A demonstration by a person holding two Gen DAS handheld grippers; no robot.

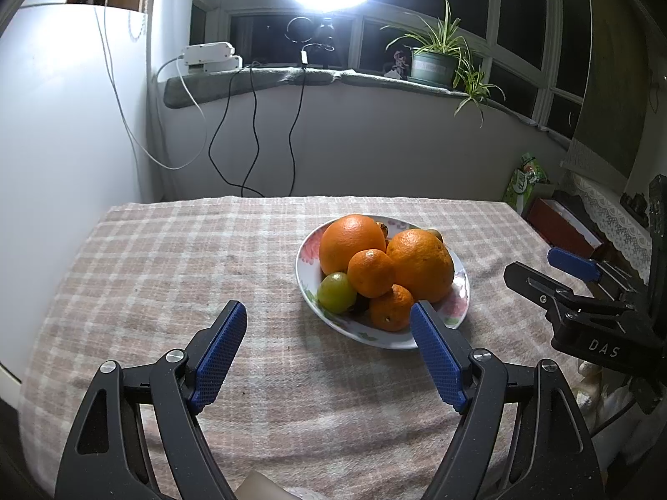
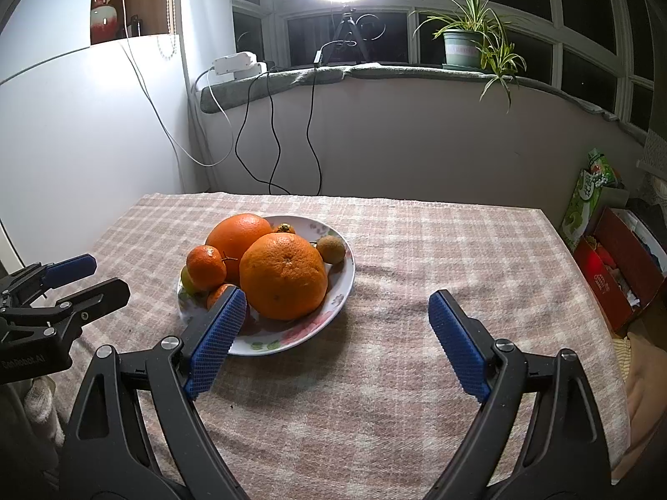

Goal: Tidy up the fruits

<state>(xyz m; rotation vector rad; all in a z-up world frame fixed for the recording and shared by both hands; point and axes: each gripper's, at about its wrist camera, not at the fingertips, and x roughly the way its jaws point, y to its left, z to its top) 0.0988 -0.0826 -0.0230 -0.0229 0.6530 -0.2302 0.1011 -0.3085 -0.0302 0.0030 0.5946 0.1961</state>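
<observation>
A floral white plate sits on the checked tablecloth. It holds two large oranges, small mandarins, a green fruit and a brownish round fruit. My left gripper is open and empty, just in front and left of the plate. My right gripper is open and empty, in front and right of the plate; it also shows at the right of the left wrist view.
The checked tablecloth covers the table. A white wall panel stands at the left. A red box and a green bag sit past the table's right edge. Cables hang behind the table.
</observation>
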